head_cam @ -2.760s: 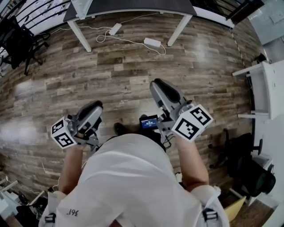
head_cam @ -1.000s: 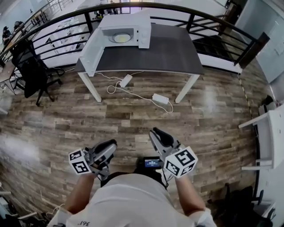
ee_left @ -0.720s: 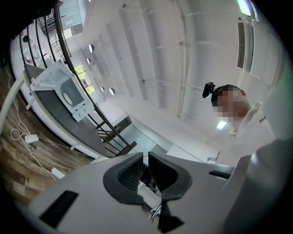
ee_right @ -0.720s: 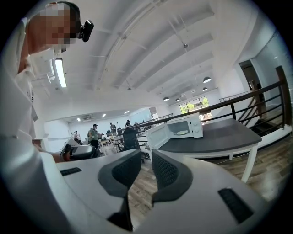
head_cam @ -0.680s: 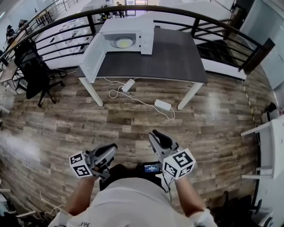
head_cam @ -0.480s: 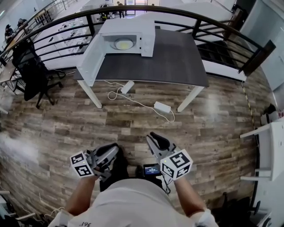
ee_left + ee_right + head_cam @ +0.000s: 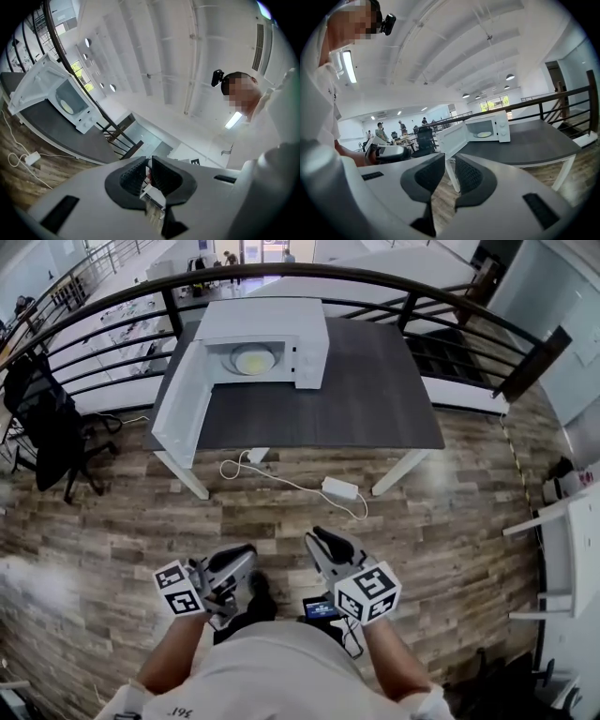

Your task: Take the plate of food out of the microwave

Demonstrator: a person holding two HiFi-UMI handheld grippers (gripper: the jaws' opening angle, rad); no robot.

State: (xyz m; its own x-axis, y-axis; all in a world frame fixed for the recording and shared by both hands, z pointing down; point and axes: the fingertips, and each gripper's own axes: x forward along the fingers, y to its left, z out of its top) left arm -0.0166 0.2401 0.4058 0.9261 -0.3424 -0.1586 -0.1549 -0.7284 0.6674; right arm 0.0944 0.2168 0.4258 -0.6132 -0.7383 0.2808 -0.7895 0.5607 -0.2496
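The person (image 7: 281,676) stood on the wood floor (image 7: 450,521), well apart from the table (image 7: 375,395), with a gripper in each hand held close in front of the body. Both pointed toward the table.

The left gripper (image 7: 244,555) had its fingers (image 7: 133,176) pressed together, only a thin slit showing near the tips. They held nothing. The right gripper (image 7: 320,539) had its fingers (image 7: 469,176) a little apart, with bare floor showing through the narrow gap. It too held nothing. The marker cubes sat at the near ends of both grippers, just ahead of the forearms.

On the far left part of the dark table stood the white microwave (image 7: 277,320). Its door (image 7: 183,409) hung wide open, swung out to the left past the table's edge. The plate (image 7: 251,359) lay inside the cavity, round and pale, with something yellowish on it. What the food was I could not tell from there. Neither gripper was anywhere near it.

Under the table a white cable (image 7: 281,482) looped across the floor to a white adaptor (image 7: 339,488). A black chair (image 7: 42,418) stood off to the left of the table. Behind the table ran a dark curved railing (image 7: 281,273), and beyond it lay more of the bright office.
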